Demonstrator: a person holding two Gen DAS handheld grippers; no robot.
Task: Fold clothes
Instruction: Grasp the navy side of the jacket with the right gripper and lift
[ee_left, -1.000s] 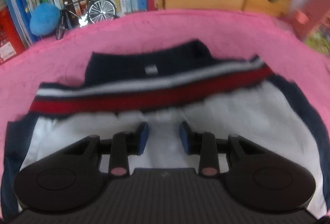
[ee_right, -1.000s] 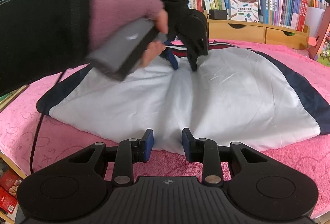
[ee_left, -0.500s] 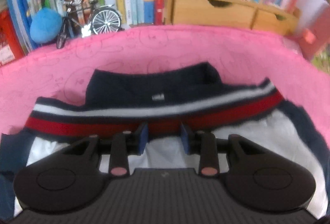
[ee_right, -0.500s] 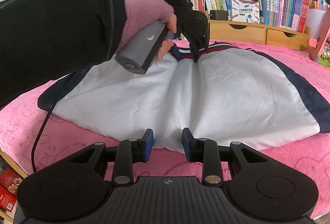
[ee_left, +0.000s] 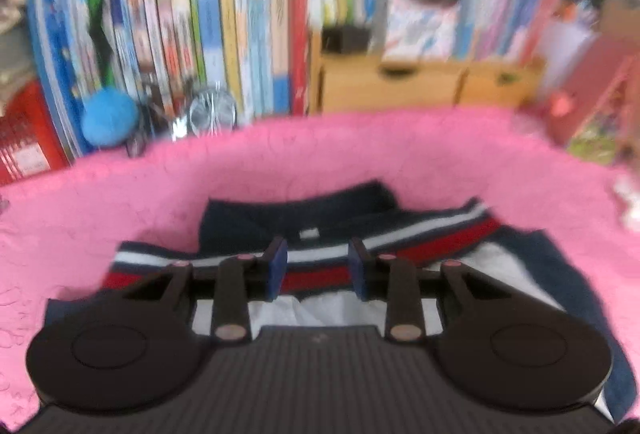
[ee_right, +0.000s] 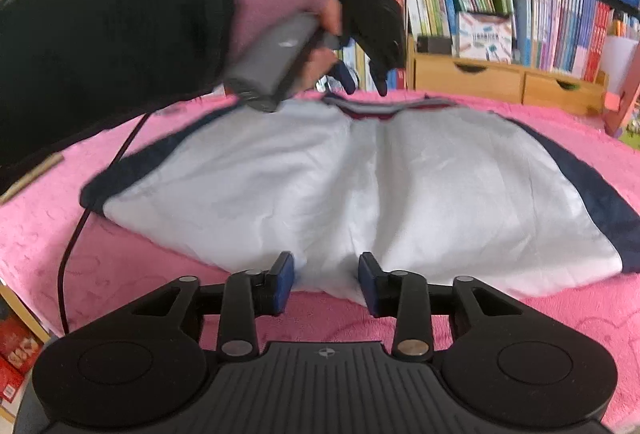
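— Left hand-held gripper is lifting off the collar, jaws parted, gripping nothing.
— Garment is lying flat on the pink surface; right hand-held gripper, just widening, empty, at six o'clock hem.

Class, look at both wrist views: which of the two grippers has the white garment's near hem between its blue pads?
The right gripper: the white-and-navy garment has its hem there. The left gripper hangs above the striped collar, clear of cloth.
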